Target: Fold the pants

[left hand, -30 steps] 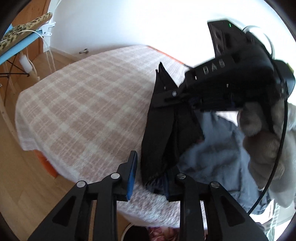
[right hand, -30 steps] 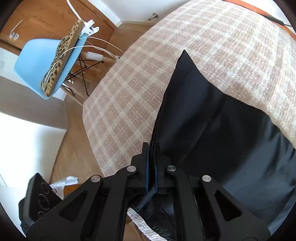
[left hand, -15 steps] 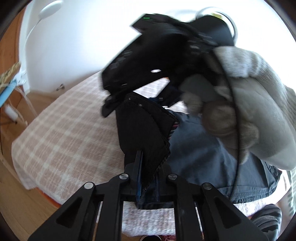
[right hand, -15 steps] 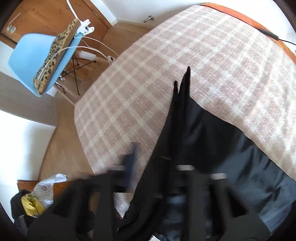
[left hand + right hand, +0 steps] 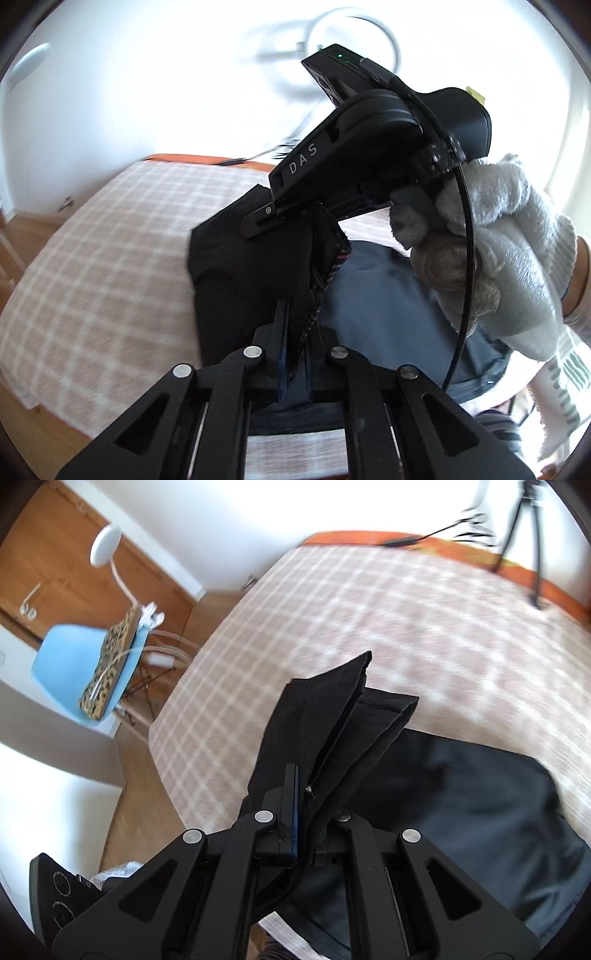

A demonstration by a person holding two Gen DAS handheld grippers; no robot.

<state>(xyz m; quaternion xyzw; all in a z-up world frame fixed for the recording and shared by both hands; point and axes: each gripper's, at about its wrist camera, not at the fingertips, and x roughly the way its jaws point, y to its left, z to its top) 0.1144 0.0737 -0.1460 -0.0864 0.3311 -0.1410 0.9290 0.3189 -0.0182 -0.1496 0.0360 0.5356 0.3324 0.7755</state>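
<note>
Now black pants (image 5: 255, 273) pinched between both closed jaws, above bed (image 5: 103, 243)

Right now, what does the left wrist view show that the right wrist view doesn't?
Left wrist only: the right tongs seen from outside, a gloved hand holding them, and blue cloth under the black pants. Right wrist only: a blue chair, a white lamp and a tripod. Both: the pants pinched in shut tongs, left and right, over the checked cover.
</note>
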